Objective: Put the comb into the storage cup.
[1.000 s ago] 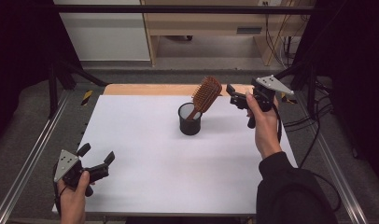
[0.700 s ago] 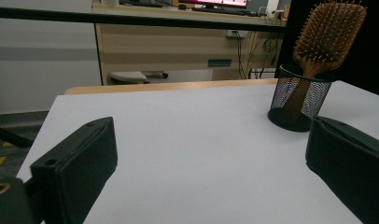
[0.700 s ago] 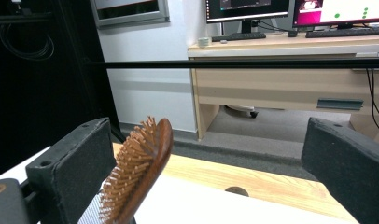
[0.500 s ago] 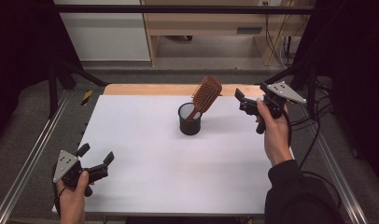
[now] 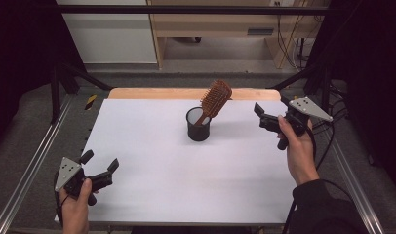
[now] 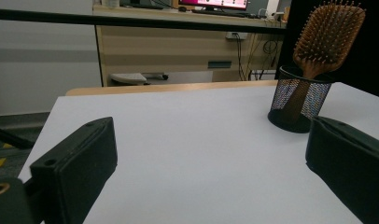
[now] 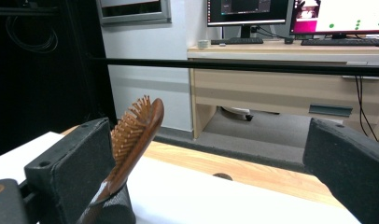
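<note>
A wooden paddle hairbrush (image 5: 216, 100) stands handle-down and tilted right in a black mesh cup (image 5: 198, 125) at the middle back of the white table (image 5: 186, 175). My right gripper (image 5: 261, 116) hangs open to the right of the cup, clear of the brush, jaws pointing left. In the right gripper view the brush (image 7: 136, 130) and cup (image 7: 108, 207) show beyond the left jaw, with the gripper (image 7: 208, 158) empty. My left gripper (image 5: 100, 161) rests open near the front left corner. From the left gripper view, the cup (image 6: 297, 100) and brush (image 6: 328, 32) stand far off at upper right, past the open gripper (image 6: 208, 144).
A wooden strip (image 5: 186, 93) runs along the table's far edge. Metal rails (image 5: 30, 170) flank the left side, with a yellow object (image 5: 90, 101) on the floor beside them. A desk with monitors (image 7: 290, 46) stands behind the table, and cables trail at the right (image 5: 327, 146).
My right gripper has moved to the right, away from the brush and cup, and a little lower. The left gripper, brush and cup have not moved.
</note>
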### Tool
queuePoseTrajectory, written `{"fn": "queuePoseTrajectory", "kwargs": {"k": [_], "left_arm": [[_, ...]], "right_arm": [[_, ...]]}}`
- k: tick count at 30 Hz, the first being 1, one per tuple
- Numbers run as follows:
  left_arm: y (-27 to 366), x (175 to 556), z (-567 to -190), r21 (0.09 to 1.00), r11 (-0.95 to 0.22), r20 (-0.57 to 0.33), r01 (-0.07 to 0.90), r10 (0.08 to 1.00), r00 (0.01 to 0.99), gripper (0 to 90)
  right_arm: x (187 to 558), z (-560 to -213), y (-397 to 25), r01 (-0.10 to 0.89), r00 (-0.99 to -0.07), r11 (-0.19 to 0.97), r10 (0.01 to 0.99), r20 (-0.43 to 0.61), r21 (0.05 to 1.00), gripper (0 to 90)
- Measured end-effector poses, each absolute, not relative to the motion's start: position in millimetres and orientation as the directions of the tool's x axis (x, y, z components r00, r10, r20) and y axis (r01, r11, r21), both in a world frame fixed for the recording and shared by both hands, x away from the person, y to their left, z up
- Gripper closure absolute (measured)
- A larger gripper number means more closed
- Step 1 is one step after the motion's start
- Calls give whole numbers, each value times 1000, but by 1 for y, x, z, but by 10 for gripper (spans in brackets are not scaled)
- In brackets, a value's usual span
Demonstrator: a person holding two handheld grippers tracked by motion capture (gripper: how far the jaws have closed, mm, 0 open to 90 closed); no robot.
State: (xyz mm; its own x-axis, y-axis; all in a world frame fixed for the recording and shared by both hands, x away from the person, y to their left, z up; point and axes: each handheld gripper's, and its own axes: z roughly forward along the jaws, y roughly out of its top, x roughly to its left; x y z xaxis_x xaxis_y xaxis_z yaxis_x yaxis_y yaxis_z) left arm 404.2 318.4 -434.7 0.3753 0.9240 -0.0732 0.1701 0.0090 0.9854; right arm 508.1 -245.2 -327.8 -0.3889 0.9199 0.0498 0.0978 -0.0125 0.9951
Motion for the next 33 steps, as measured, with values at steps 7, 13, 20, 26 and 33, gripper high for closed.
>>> {"fn": "queuePoseTrajectory", "kwargs": {"k": [7, 13, 20, 26, 33], "left_arm": [[319, 404, -434, 986, 11, -74, 169, 925, 372, 22], [321, 403, -435, 985, 21, -83, 169, 926, 369, 21], [322, 400, -433, 986, 26, -88, 163, 920, 383, 21], [318, 398, -432, 986, 13, -79, 164, 914, 397, 21], [320, 394, -433, 986, 21, -86, 166, 915, 394, 19]], "right_arm": [[494, -336, -254, 102, -397, 3, 917, 38, 995, 38], [484, -346, -260, 106, -402, 11, 915, 32, 994, 32], [475, -354, -268, 100, -400, 29, 916, 14, 995, 27], [468, -363, -275, 99, -395, 31, 919, 10, 995, 28], [457, -374, -284, 96, -403, 31, 915, 10, 995, 30]]}}
